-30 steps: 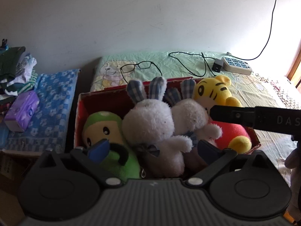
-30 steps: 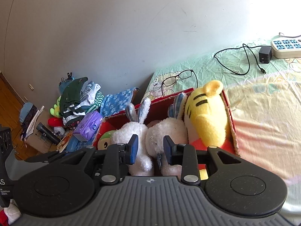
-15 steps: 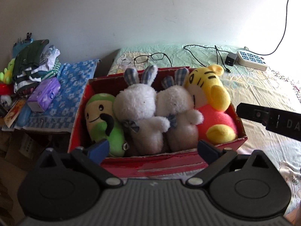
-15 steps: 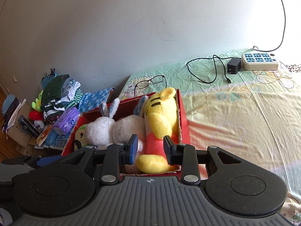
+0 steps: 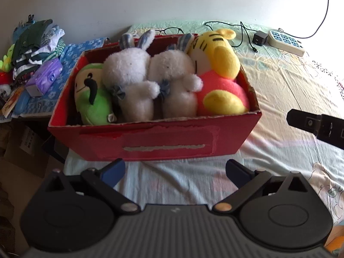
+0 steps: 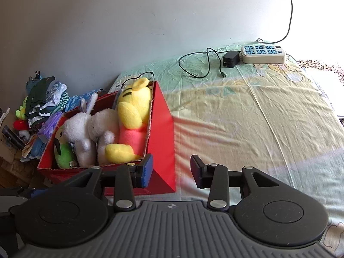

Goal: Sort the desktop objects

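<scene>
A red cardboard box [image 5: 150,142] stands on the bed and holds a green plush [image 5: 92,99], two white rabbit plushes [image 5: 133,79] and a yellow tiger plush [image 5: 217,71]. My left gripper [image 5: 174,172] is open and empty, a little in front of the box. My right gripper [image 6: 172,169] is open and empty, by the box's right front corner [image 6: 163,150]. The tiger plush [image 6: 133,109] also shows in the right wrist view. Part of the right gripper [image 5: 316,126] shows at the right in the left wrist view.
Glasses [image 5: 169,30] lie behind the box. A power strip [image 6: 262,53], a charger [image 6: 231,59] and its cable lie at the bed's far side. Folded clothes [image 5: 36,43], a purple pack [image 5: 45,77] and a blue cloth sit left of the bed.
Both grippers have pulled back and away from the box. The right gripper's jaws have opened wider. The box and plushes have not moved.
</scene>
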The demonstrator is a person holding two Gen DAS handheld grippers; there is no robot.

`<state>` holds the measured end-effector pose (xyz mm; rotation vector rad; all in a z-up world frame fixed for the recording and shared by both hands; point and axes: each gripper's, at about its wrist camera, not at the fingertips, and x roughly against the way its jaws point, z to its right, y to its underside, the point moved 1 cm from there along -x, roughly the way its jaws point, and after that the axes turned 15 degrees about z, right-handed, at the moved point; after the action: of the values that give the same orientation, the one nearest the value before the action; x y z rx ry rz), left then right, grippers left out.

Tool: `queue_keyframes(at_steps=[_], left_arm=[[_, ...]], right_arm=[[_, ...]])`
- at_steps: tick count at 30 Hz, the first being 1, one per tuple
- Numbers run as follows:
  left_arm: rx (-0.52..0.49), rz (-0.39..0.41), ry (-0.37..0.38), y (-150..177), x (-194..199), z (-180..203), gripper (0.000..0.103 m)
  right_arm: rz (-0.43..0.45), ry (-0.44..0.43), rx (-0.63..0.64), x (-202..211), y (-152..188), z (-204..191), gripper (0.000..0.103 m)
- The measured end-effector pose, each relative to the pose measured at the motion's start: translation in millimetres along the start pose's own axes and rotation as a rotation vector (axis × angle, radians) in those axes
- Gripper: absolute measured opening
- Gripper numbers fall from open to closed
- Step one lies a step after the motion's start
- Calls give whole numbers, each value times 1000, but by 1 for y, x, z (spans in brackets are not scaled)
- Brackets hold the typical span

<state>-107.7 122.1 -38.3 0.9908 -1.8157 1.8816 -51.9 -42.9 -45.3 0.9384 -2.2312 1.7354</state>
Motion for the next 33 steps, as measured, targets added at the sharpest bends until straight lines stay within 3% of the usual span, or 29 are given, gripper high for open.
queue_keyframes(at_steps=[12,20,33], left_arm=[[-12,-100,-35,20,-19,17,100],[-13,-134,-61,26,-23,13,100],[67,-172,-136,32,-24,-18,100]], right_arm=[[-46,124,-1,2,15,23,69],[-102,98,29,-5,25,13,70],[-183,12,127,-22,35,-29,72]])
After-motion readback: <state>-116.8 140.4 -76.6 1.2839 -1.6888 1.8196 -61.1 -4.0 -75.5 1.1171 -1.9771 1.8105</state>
